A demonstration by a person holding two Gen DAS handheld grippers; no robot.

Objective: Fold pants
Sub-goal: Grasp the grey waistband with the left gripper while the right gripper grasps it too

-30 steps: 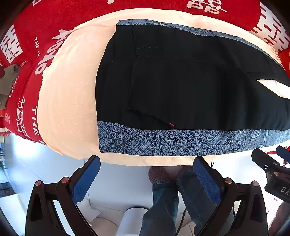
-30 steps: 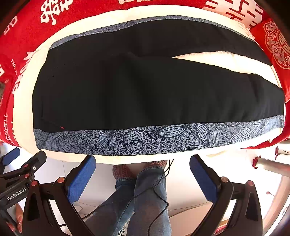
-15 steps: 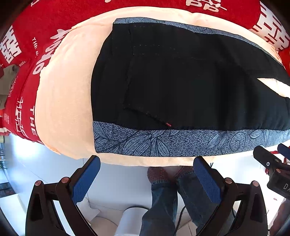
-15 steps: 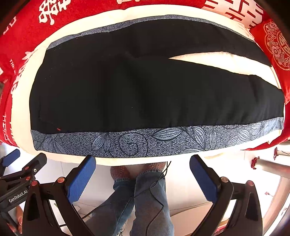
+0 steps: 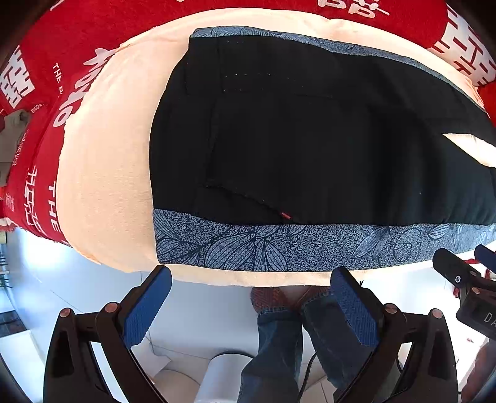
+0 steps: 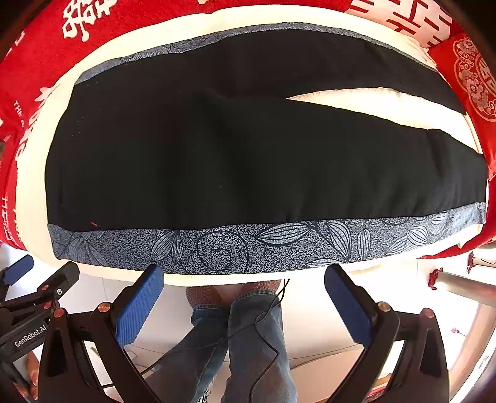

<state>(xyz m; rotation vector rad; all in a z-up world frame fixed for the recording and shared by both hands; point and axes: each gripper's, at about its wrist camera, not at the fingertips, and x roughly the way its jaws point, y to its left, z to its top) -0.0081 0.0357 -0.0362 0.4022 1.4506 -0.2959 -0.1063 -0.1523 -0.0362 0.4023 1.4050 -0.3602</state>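
Black pants lie flat on a cream cloth, waist to the left, legs stretching right and split apart at the far right. A blue-grey leaf-print band runs along the near edge of the pants. My left gripper hovers open just off the near edge, by the waist end, with nothing between its blue pads. My right gripper is also open and empty, off the near edge at mid-leg.
The cream cloth covers a table draped in red fabric with white characters. A person's jeans legs and shoes stand below the table edge on a white tiled floor. A cable hangs by the legs.
Both grippers have drifted slightly toward the pants, whose near edge now sits lower in both views. Both stay open; the pants have not moved.
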